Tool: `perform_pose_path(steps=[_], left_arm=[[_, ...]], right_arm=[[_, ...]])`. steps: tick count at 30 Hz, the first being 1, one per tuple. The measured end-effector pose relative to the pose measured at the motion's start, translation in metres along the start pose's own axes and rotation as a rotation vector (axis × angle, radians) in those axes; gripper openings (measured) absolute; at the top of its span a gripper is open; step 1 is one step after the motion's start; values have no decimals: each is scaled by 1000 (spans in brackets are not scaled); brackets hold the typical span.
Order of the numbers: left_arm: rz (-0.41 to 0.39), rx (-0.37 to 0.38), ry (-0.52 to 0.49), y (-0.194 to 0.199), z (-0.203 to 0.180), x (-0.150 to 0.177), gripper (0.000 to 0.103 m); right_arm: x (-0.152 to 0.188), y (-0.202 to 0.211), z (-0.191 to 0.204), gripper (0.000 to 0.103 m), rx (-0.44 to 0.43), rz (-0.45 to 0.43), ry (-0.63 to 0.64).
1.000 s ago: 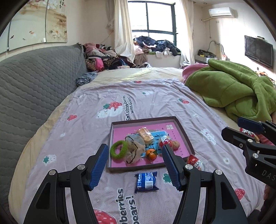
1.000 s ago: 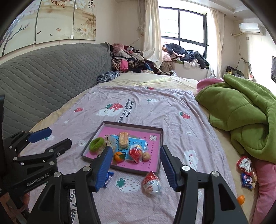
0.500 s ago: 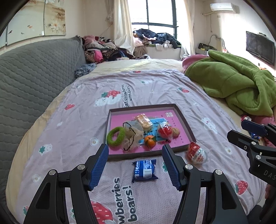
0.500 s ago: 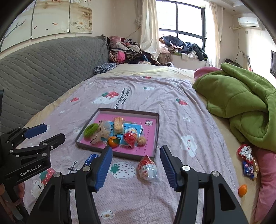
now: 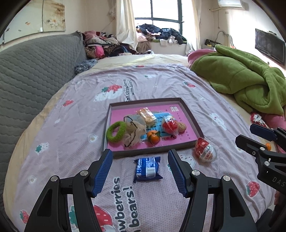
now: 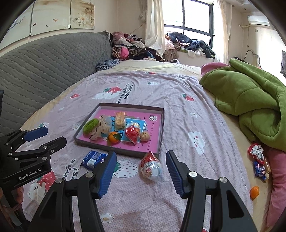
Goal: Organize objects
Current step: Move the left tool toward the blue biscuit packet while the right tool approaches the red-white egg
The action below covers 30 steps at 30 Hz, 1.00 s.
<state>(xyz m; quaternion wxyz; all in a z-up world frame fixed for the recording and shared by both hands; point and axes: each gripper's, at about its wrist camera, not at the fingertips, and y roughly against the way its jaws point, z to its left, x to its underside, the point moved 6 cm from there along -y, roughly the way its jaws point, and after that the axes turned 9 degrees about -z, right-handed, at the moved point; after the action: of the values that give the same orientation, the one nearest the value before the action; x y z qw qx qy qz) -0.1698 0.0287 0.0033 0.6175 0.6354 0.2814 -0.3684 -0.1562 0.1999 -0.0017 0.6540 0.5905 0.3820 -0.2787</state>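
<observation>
Bed (image 5: 153,85) with lilac strawberry-print sheet fills room. Grey quilted headboard (image 5: 35,71) on left, green blanket (image 5: 241,80) heaped right. Far end: bright window (image 6: 194,17), cream curtains (image 6: 154,23), clothes piled on sill (image 6: 189,44). AC unit (image 5: 230,3) top right.

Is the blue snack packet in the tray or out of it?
Out: the blue packet lies on the bedsheet just before the tray.

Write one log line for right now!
left gripper: open, over blue packet | right gripper: open, over egg toy | tray: partly filled
</observation>
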Motion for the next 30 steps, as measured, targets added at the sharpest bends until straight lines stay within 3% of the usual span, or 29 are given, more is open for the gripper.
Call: perform_pose_path(steps=[30], left_arm=[[141,58,14,-59,-10,59,66]], right_arm=[[53,-54,-7,57,12,129,26]])
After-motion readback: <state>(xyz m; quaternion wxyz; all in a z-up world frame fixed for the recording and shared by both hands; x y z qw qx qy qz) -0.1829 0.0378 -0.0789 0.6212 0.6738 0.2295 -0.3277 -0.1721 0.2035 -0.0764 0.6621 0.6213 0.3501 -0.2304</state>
